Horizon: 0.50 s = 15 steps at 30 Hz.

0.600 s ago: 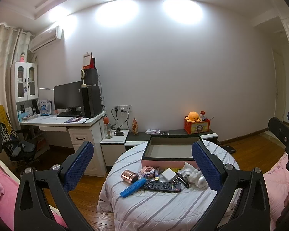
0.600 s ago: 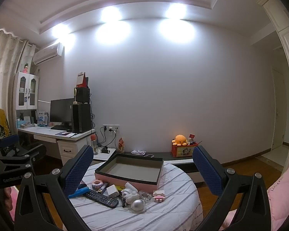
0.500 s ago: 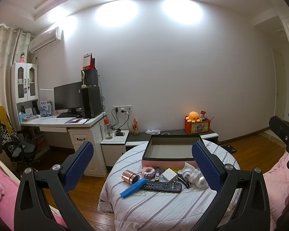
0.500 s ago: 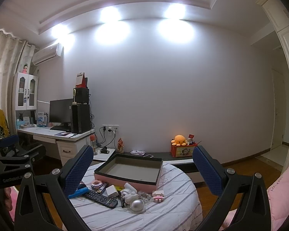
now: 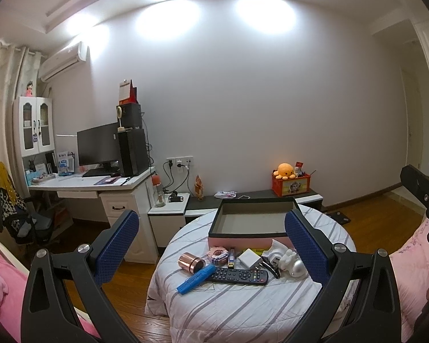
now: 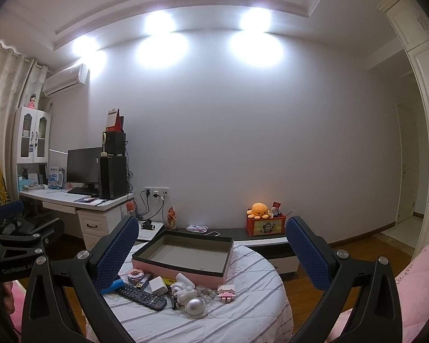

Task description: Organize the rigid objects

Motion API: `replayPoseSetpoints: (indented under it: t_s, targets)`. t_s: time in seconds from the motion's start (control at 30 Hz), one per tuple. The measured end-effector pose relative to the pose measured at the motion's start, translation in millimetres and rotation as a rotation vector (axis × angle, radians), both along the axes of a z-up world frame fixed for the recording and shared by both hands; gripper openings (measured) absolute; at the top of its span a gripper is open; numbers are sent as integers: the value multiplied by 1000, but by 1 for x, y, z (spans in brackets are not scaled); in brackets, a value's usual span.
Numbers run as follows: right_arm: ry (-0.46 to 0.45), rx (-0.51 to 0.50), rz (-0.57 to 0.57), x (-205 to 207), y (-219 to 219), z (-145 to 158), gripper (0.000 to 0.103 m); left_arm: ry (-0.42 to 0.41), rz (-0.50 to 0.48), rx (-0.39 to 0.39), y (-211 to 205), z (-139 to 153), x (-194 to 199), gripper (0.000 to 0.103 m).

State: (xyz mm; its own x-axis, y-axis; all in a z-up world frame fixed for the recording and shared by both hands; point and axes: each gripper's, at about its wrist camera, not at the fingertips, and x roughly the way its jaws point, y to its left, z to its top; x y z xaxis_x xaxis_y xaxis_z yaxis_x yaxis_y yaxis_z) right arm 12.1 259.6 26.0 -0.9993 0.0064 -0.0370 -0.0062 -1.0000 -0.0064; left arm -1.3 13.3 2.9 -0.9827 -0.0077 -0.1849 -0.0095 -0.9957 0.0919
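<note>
Left wrist view: left gripper [image 5: 211, 235] spread wide, holding nothing, above the round striped worktop [image 5: 243, 308]. Remote control [image 5: 237, 275] and small objects lie before the empty pink box [image 5: 251, 238]. Right gripper [image 6: 211, 247] likewise wide apart, empty.

Blue marker [image 6: 115, 284]: mostly hidden behind the right gripper's [image 6: 211, 253] left finger.
Silver ball [image 5: 297, 266]: partly covered by the left gripper's [image 5: 211, 247] right finger.
Counter [image 5: 243, 308]: near edge cut off below.
Clear trinket [image 6: 205, 291]: too small to identify.
</note>
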Motion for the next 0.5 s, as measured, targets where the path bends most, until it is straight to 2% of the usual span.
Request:
replayPoseSetpoints:
  t_s: [0.5]
  targets:
    - [-5,0,-6,0,1,-3,103,-5,-2,-8,2,-3,-1,103]
